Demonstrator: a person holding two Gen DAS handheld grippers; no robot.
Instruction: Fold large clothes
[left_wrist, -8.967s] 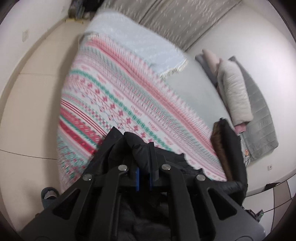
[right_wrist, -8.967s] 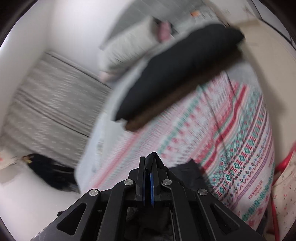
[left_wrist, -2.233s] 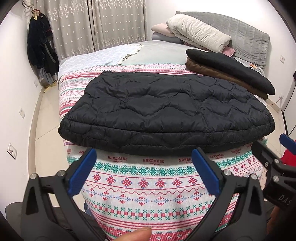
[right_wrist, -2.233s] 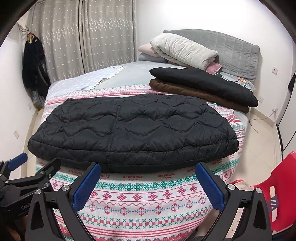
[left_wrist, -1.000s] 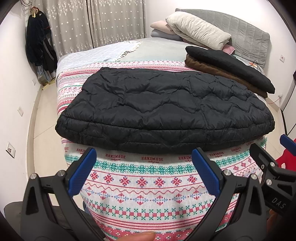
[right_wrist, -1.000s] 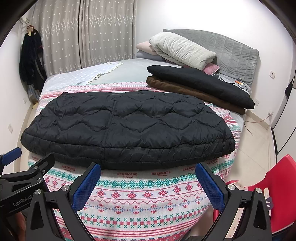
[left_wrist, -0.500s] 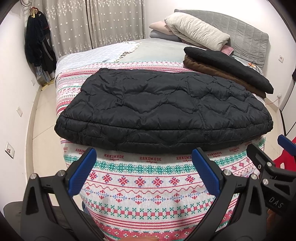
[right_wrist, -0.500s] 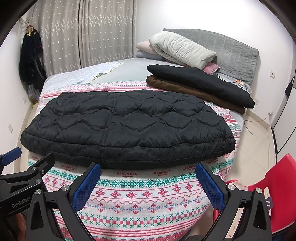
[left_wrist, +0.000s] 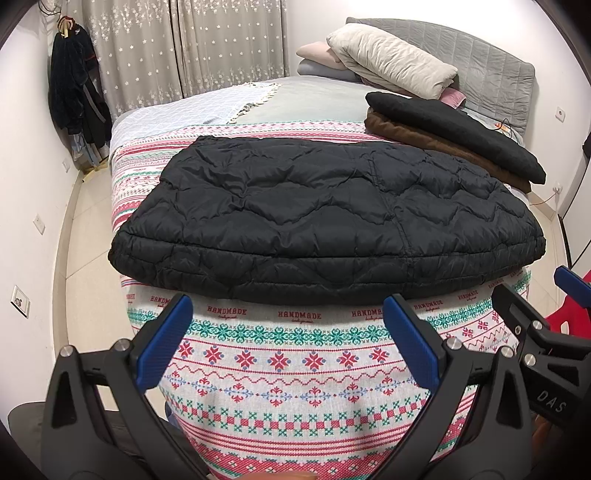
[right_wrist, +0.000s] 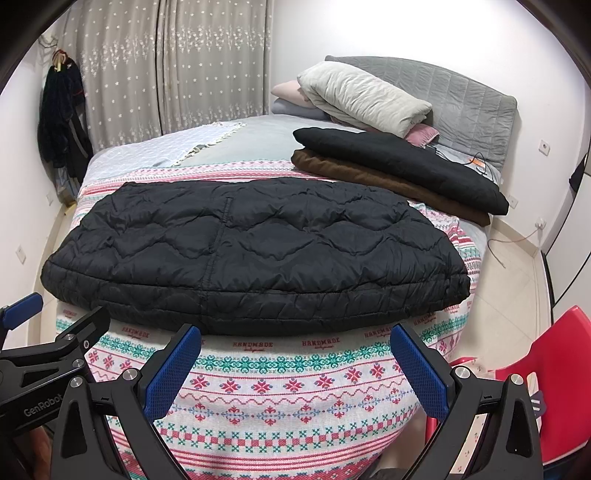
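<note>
A black quilted jacket (left_wrist: 325, 221) lies folded flat across the near end of the bed on a patterned pink, green and white blanket (left_wrist: 295, 362); it also shows in the right wrist view (right_wrist: 251, 254). My left gripper (left_wrist: 288, 339) is open and empty, held just short of the jacket's near edge. My right gripper (right_wrist: 295, 365) is open and empty, also in front of the bed's near edge. Each gripper shows at the edge of the other's view.
A folded black garment (right_wrist: 399, 162) on a folded brown one (right_wrist: 369, 177) lies at the bed's right. Pillows (right_wrist: 362, 96) and a grey headboard (right_wrist: 472, 110) are behind. A red chair (right_wrist: 546, 387) stands at the right. Dark clothes (left_wrist: 74, 92) hang at the left wall.
Nine seconds ago both grippers were shut on the black jacket; now both are open and the jacket lies folded on the bed. Over the last second the views barely shift.
</note>
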